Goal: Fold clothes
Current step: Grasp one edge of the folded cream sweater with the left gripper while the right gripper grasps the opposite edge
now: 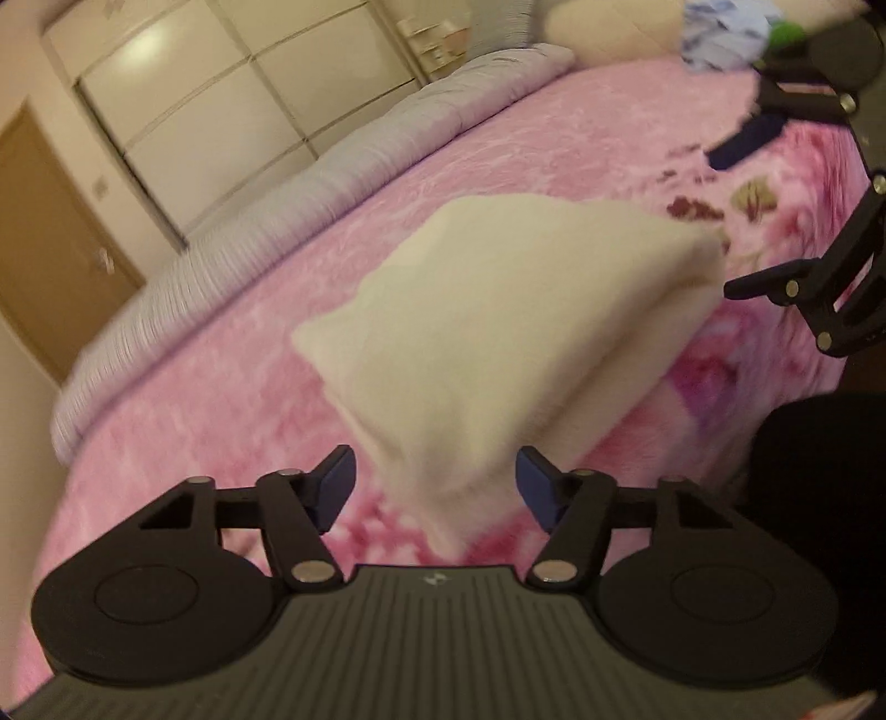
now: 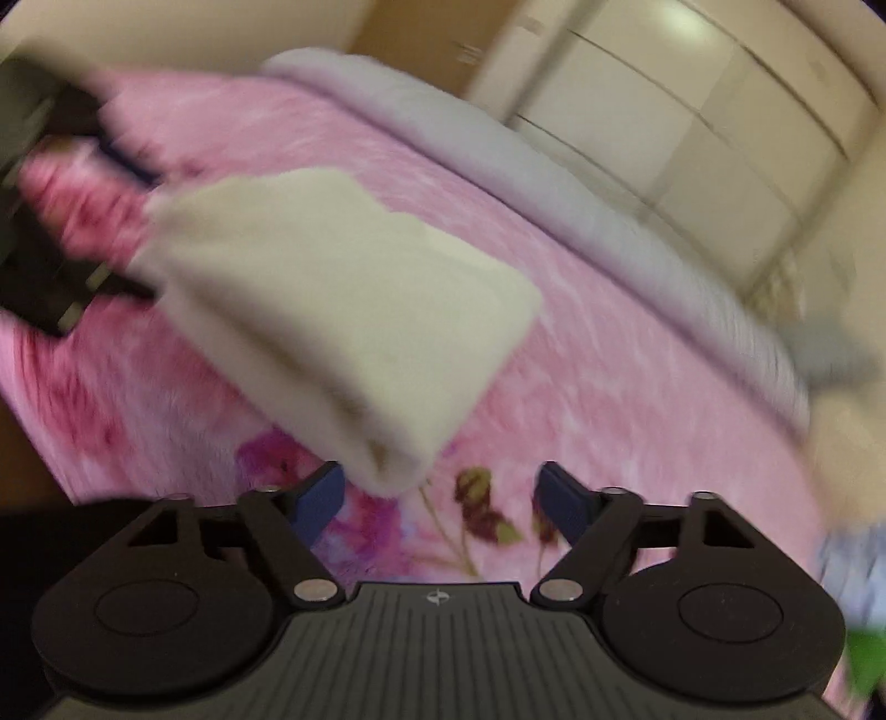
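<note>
**Folded Garment at Rest, Both Tools Released**

Left hand-held gripper point(image 1: 436, 487): nearest the left wrist camera. Its blue-padded fingers point(image 1: 334, 487) are spread wide and grasp nothing. The near corner of the cream garment point(image 1: 498, 327) lies between and just beyond them, apparently not touching either pad.

Right hand-held gripper point(image 2: 441, 498): likewise released, its fingers parted, with a folded corner of the garment just ahead of the left pad. In the left wrist view the same tool appears at the right edge of the frame, beside the far side of the garment.

Garment position: it lies as a thick, roughly rectangular stack on the pink floral blanket of the bed point(image 1: 221, 399), near the bed's front edge. The layered edges suggest the folding of this piece is finished or nearly so; the tools flank it, probably to square it or lift it away.

A grey striped quilt point(image 1: 310, 183) runs along the bed's far edge. Further clothes point(image 1: 720, 33) sit at a far corner.

Markings: only a small emblem on each tool body; no legible text.
</note>
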